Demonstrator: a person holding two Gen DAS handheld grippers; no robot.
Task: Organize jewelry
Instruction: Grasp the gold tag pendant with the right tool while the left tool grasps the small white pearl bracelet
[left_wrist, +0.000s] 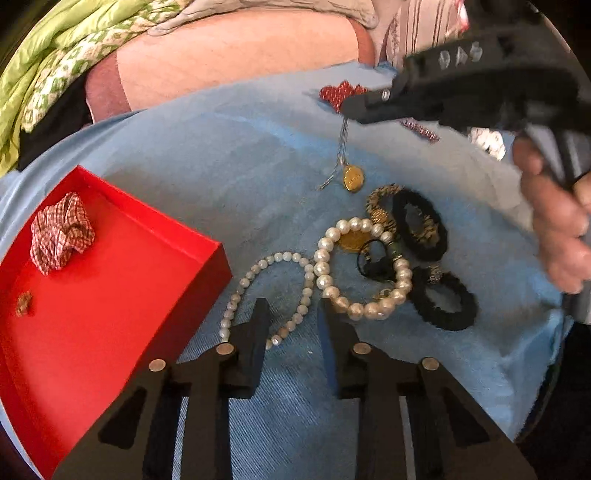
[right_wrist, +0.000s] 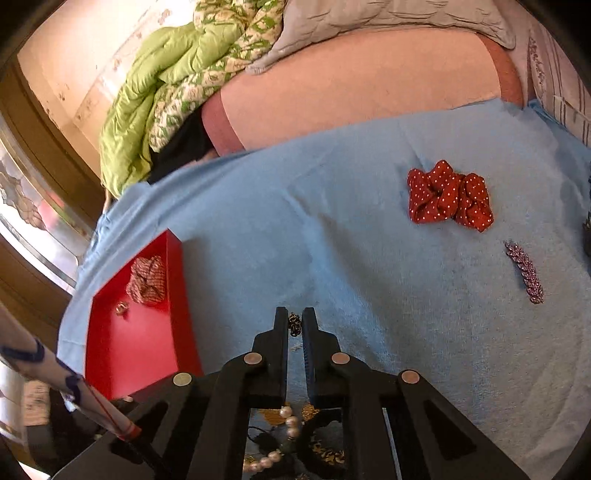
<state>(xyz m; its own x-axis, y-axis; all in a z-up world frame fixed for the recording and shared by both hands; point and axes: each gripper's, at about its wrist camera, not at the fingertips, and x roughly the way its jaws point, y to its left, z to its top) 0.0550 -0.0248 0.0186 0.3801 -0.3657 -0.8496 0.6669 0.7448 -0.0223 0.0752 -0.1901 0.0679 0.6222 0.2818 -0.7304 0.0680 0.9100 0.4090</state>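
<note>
I count two pearl bracelets (left_wrist: 364, 267) and two black scrunchies (left_wrist: 419, 223). One red tray (left_wrist: 207, 266) holds one checked scrunchie (left_wrist: 61, 232). One red dotted scrunchie (right_wrist: 448, 195), one chain necklace (left_wrist: 341, 147).

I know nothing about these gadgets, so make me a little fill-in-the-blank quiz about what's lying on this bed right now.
1. The checked scrunchie lies inside the ____ box.
2. The right hand-held gripper is shut on a thin ____ with a gold pendant.
3. The left hand-held gripper hovers over a strand of white ____.
4. The polka-dot scrunchie rests on the ____ blanket.

Missing words: red; chain; pearls; blue
</note>
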